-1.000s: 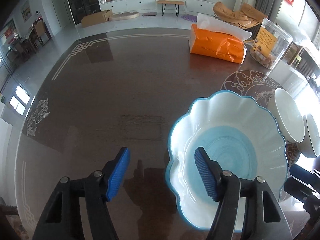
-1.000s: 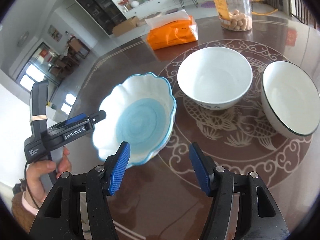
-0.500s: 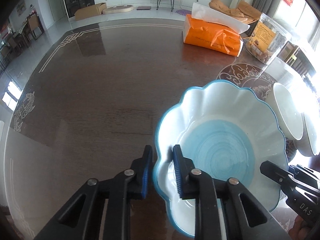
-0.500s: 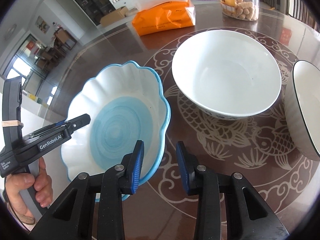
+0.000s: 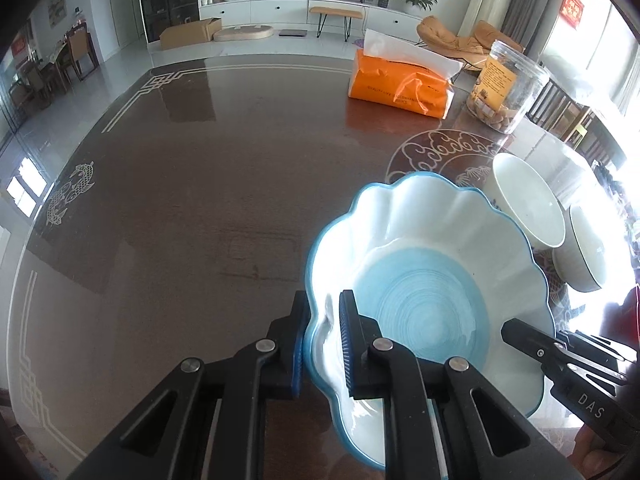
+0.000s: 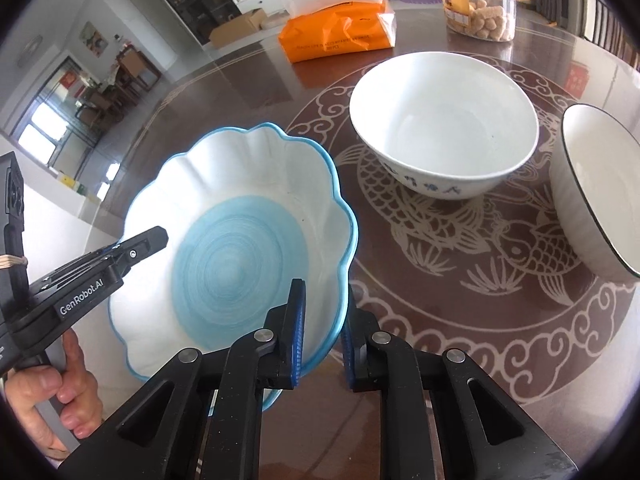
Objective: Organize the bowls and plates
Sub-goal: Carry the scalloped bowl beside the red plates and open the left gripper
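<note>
Left claw point(image 5: 320, 344) and right claw point(image 6: 322, 336), jaws just closing, both pinching rim of scalloped white plate with blue centre point(image 6: 236, 236), opposite sides, above dark glossy tabletop point(image 5: 200, 200); two white bowls point(image 6: 444, 120) near.

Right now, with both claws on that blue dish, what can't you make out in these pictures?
- Scalloped dish: near rim hidden behind left claw in left wrist view.
- Black-rimmed bowl: cut off by the right wrist view's edge.
- Jar: label print too small.
- White bowl: blue marking too small to read.
</note>
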### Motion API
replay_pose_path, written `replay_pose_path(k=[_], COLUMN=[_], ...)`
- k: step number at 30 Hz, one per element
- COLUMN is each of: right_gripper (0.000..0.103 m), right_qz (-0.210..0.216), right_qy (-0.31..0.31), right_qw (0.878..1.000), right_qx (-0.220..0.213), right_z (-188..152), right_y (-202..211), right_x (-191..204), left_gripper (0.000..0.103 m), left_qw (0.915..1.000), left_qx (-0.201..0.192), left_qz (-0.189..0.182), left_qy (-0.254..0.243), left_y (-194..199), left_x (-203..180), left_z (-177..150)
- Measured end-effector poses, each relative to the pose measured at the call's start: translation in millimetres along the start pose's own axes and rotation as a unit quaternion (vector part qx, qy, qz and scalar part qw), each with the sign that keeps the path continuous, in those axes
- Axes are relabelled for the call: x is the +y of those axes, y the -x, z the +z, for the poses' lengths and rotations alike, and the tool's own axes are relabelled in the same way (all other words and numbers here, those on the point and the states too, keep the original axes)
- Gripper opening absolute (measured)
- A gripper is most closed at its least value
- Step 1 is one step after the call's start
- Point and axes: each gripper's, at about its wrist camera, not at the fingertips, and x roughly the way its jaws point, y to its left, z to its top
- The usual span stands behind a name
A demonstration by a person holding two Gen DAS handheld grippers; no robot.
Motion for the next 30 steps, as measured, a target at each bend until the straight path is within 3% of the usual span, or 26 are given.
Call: replay_pose_path(k=[8,17,23,30], right_gripper=[0.017,0.017,0.017,0.017], right_qz=[-0.02,-0.059,-0.085,-0.115], right_qy=[0.013,-0.028,-0.065,-0.105], right_qw=[0.999,0.996,0.992,0.984], right_qx=[-0.032,-0.06,-0.073,-0.08], right_z=[-38,-99,-125,-139], right_y=[58,126,158,170], right_x=[-22,-88,-135,-193], left_gripper=[0.014,0.014,0.014,0.014], left_qw=[0.999,0.9927,0.9873,0.9823], left_qx=[0.009,0.016,0.02,0.041], left_qz=[-0.024,-0.071,-0.097,-0.107], left_qy=[-0.037,-0.096,-0.125,-0.148], left_y=[26,47,44,14], left_x=[-50,-144,-203,-269], left_z=[-50,-96,-107,-116])
